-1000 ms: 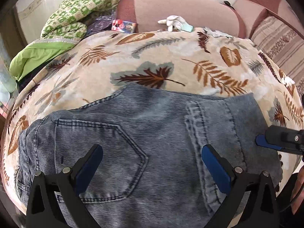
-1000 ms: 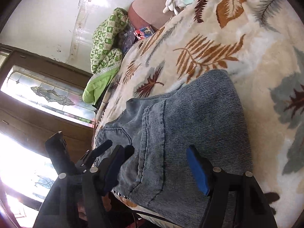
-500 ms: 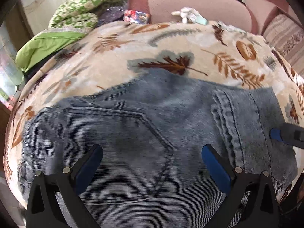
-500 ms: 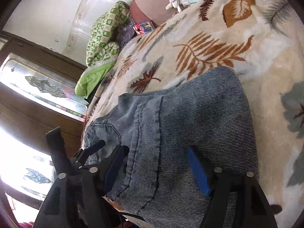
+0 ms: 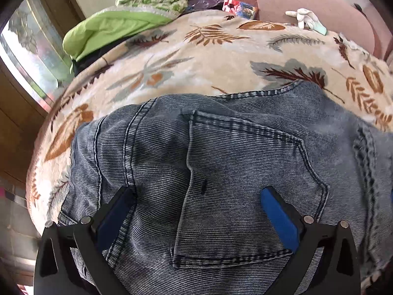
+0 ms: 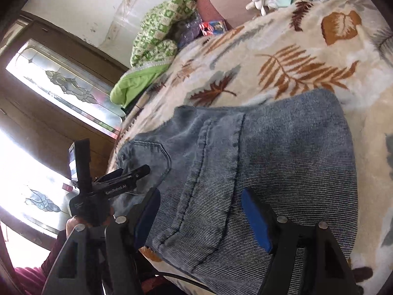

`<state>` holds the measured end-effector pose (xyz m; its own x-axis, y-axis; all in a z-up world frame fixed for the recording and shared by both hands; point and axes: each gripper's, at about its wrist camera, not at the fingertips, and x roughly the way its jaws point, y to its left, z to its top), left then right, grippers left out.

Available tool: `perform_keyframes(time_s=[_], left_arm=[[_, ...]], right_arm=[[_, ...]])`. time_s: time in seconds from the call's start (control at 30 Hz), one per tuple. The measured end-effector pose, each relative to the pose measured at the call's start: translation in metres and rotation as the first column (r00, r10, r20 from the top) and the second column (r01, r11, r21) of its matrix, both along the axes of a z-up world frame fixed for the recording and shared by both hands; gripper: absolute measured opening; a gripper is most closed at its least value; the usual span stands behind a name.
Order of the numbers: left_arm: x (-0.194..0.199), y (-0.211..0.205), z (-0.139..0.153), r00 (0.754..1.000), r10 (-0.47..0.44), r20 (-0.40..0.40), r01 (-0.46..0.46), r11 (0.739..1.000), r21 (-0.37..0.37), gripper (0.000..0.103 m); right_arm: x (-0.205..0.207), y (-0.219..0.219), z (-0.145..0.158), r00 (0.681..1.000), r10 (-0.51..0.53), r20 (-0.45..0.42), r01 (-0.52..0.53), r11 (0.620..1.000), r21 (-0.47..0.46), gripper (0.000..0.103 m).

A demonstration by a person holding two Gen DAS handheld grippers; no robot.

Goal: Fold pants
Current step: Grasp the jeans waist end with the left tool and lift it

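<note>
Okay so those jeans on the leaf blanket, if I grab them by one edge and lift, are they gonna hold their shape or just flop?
The jeans will probably flop: the denim already sags and creases around the back pocket. They likely feel fairly heavy, since layers lie stacked with thick seams. Sliding seems unlikely on the fuzzy blanket; pushed, they would probably bunch instead.

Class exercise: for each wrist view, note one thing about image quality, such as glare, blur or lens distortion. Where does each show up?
Left wrist view: fisheye bends the leaf-print blanket into a dome, and its left part looks smeared, while the jeans stay sharp. Right wrist view: the window at lower left is blown out to white glare, and the frame corners go black.
</note>
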<state>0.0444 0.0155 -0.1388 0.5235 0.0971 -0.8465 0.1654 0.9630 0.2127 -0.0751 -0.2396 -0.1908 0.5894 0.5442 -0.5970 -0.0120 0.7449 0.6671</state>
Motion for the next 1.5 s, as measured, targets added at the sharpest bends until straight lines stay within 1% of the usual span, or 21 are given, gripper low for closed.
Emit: perform_keyframes(time_s=[0.07,0.2,0.33,0.43,0.53,0.6,0.67,0.7,0.77,0.83,0.93,0.97,1.07,1.17,1.27,1.37,1.43,1.5], left_arm=[[-0.002,-0.002,0.002,1.000,-0.009,0.000,0.009,1.000,0.002,0.103],[-0.001,0.005,0.007,1.000,-0.010,-0.023,0.009,0.999,-0.042,0.103],[-0.006,0.017,0.021,1.000,0.011,0.002,-0.010,0.996,-0.088,0.103],[-0.004,0.038,0.035,0.998,0.052,0.037,-0.048,0.993,-0.110,0.103],[-0.001,0.065,0.050,0.991,0.113,0.067,-0.103,0.985,-0.136,0.103],[0.000,0.088,0.058,0.983,0.170,0.075,-0.156,0.974,-0.166,0.103],[0.002,0.116,0.062,0.968,0.244,0.064,-0.225,0.951,-0.212,0.103],[0.002,0.129,0.063,0.960,0.275,0.054,-0.255,0.937,-0.238,0.103],[0.003,0.156,0.064,0.940,0.340,0.028,-0.318,0.902,-0.293,0.103],[0.004,0.177,0.062,0.922,0.386,-0.008,-0.367,0.870,-0.329,0.103],[0.005,0.198,0.049,0.904,0.417,-0.091,-0.420,0.827,-0.374,0.103],[0.004,0.201,0.043,0.900,0.419,-0.120,-0.431,0.816,-0.385,0.103],[-0.002,0.204,0.029,0.892,0.413,-0.184,-0.451,0.796,-0.402,0.103],[-0.007,0.202,0.018,0.889,0.384,-0.250,-0.458,0.773,-0.439,0.103],[-0.010,0.195,0.008,0.883,0.359,-0.302,-0.464,0.766,-0.444,0.103],[-0.014,0.187,-0.001,0.876,0.324,-0.358,-0.470,0.742,-0.479,0.103],[-0.015,0.177,-0.004,0.879,0.288,-0.380,-0.456,0.741,-0.493,0.103],[-0.018,0.166,-0.008,0.881,0.256,-0.397,-0.440,0.749,-0.494,0.103]], right_arm=[[0.001,0.002,-0.002,1.000,0.007,-0.008,-0.007,1.000,-0.017,0.073],[0.000,0.005,-0.002,1.000,0.016,0.005,-0.016,0.999,-0.044,0.073],[-0.004,0.001,0.002,0.999,0.005,0.037,-0.004,1.000,-0.024,0.073],[-0.012,-0.006,0.012,0.994,-0.029,0.102,0.030,1.000,-0.007,0.073],[-0.019,-0.018,0.021,0.984,-0.080,0.157,0.075,0.997,0.034,0.073],[-0.022,-0.025,0.025,0.978,-0.118,0.174,0.110,0.992,0.057,0.073],[-0.024,-0.030,0.027,0.973,-0.149,0.179,0.137,0.988,0.077,0.073],[-0.025,-0.033,0.027,0.971,-0.161,0.179,0.148,0.985,0.084,0.073],[-0.024,-0.035,0.027,0.969,-0.177,0.174,0.163,0.982,0.091,0.073],[-0.023,-0.037,0.025,0.969,-0.186,0.163,0.173,0.981,0.091,0.073],[-0.022,-0.036,0.024,0.969,-0.191,0.155,0.181,0.980,0.077,0.073],[-0.022,-0.036,0.023,0.969,-0.193,0.156,0.184,0.981,0.069,0.073],[-0.023,-0.034,0.023,0.968,-0.195,0.160,0.189,0.981,0.052,0.073],[-0.023,-0.035,0.022,0.967,-0.201,0.155,0.196,0.980,0.042,0.073],[-0.022,-0.036,0.020,0.967,-0.207,0.146,0.202,0.978,0.048,0.073],[-0.022,-0.036,0.021,0.967,-0.206,0.148,0.202,0.978,0.041,0.073],[-0.022,-0.034,0.020,0.969,-0.203,0.143,0.200,0.979,0.032,0.073],[-0.021,-0.034,0.019,0.970,-0.202,0.134,0.200,0.979,0.030,0.073]])
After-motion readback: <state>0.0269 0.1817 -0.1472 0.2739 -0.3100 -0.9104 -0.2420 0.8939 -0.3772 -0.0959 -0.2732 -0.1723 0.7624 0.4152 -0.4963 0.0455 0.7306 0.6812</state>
